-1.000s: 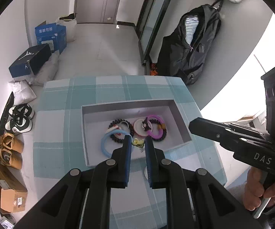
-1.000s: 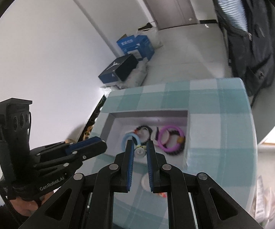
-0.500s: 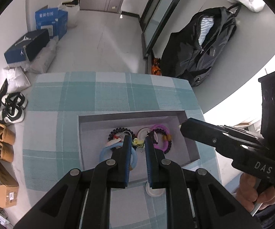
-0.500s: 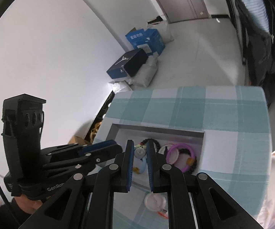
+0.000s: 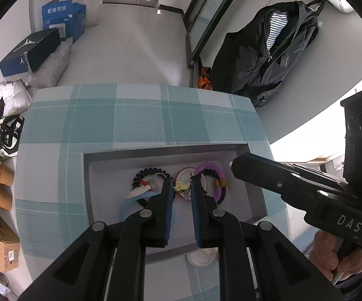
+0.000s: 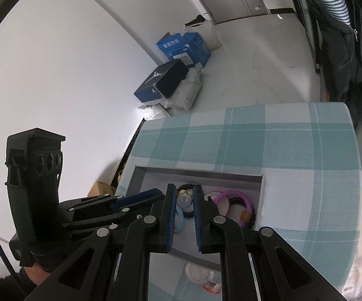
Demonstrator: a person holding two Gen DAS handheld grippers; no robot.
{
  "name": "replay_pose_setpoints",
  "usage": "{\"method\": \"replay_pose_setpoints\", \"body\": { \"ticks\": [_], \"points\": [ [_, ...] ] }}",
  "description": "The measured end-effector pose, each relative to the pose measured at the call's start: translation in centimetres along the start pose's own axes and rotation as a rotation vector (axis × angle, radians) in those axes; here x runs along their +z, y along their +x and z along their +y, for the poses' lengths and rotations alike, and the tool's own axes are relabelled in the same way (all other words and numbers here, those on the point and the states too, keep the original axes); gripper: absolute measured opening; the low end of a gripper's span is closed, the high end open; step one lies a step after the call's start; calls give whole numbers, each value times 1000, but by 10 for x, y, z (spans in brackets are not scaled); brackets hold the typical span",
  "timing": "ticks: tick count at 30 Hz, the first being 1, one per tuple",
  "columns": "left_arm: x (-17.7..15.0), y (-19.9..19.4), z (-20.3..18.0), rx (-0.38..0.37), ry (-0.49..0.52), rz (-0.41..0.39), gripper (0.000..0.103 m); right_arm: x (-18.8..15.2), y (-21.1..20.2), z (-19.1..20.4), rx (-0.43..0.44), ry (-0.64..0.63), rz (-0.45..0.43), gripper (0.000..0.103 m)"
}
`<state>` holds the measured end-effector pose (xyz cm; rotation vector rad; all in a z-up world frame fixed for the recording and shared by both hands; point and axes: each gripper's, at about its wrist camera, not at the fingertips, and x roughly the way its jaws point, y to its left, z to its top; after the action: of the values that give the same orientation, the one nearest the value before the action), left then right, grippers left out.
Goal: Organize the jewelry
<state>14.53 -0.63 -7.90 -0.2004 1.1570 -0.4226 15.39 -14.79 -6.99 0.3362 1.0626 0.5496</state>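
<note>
Checked cloth covers the counter (image 5: 140, 115), where a grey tray (image 5: 86, 175) holds the jewelry: purple ring (image 5: 217, 169) at 3 o'clock, black beads (image 5: 147, 171) and blue band (image 5: 124, 207) toward 9. Left gripper (image 5: 182, 184) and right gripper (image 6: 183, 192) hover above (jaws nearly closed, gripping nothing). Boxes (image 5: 63, 18) line the floor beyond.
</note>
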Motion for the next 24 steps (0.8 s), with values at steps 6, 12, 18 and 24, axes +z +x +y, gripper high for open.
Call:
{"method": "replay_pose_setpoints", "body": {
  "ticks": [6, 12, 18, 24],
  "points": [
    [4, 3, 9, -42, -61, 38, 12, 0, 4, -6, 14, 53, 28, 20],
    [2, -6, 14, -49, -91, -8, 56, 0, -7, -11, -2, 66, -14, 33],
    [1, -13, 15, -37, -91, -29, 56, 0, -20, -15, -34, 60, -55, 43],
    [-6, -16, 14, 23, -79, -55, 56, -6, -31, -17, -58, 42, -85, 58]
  ]
}}
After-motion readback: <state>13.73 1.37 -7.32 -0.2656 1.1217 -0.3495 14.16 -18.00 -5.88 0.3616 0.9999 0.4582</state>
